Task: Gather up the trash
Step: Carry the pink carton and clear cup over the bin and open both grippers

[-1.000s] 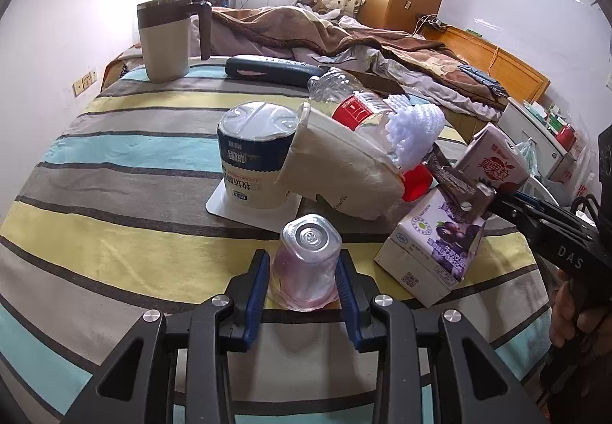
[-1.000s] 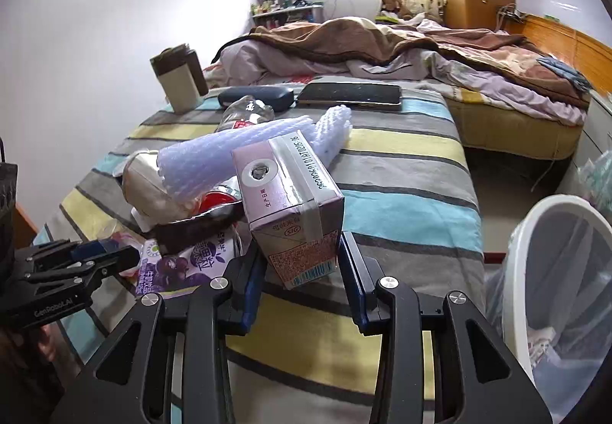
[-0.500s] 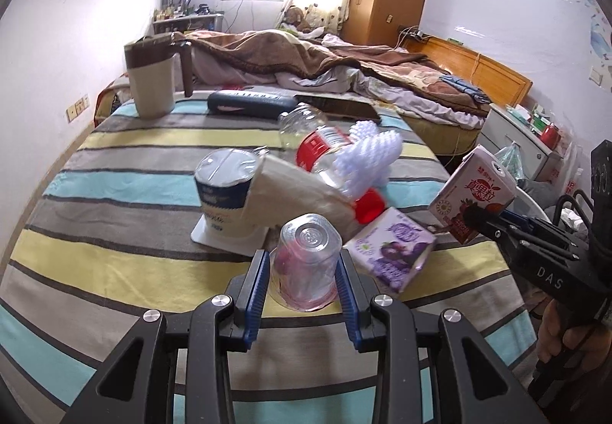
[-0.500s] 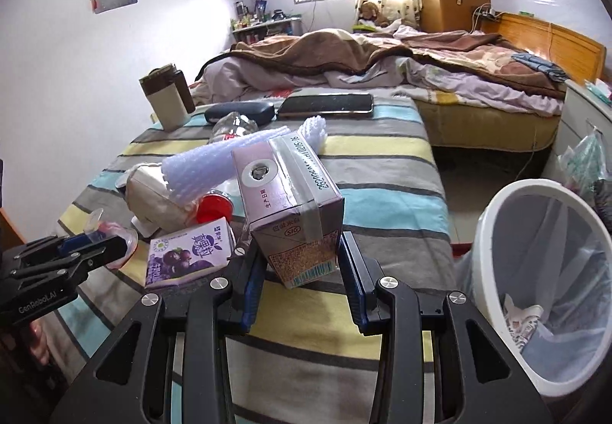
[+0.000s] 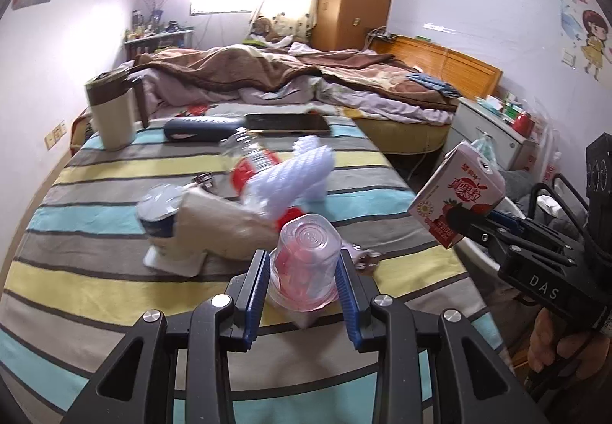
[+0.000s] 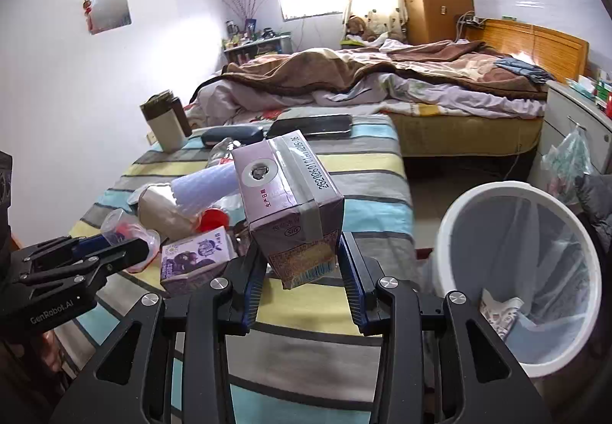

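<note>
My left gripper (image 5: 302,282) is shut on a clear plastic cup (image 5: 308,267) with pink residue, held bottom-forward above the striped table (image 5: 95,282). The same cup (image 6: 126,232) shows at the left of the right wrist view. My right gripper (image 6: 300,271) is shut on a pink strawberry drink carton (image 6: 290,206), lifted off the table; the carton (image 5: 457,202) appears at the right in the left wrist view. A white trash bin (image 6: 520,271) with a clear liner stands on the floor to the right of the table. More trash lies mid-table: a purple carton (image 6: 197,257), foam netting (image 5: 294,175), a water bottle (image 5: 248,152), a beige bag (image 5: 214,221).
A beige and brown jug (image 5: 113,114), a dark glasses case (image 5: 202,127) and a black tablet (image 5: 287,121) stay at the table's far end. A bed (image 5: 306,87) with brown blankets lies beyond. A hand (image 5: 554,343) grips the right tool.
Both grippers rose and drew back from the pile with their loads. The purple carton dropped flat onto the table. The bin came further into the right wrist view.
</note>
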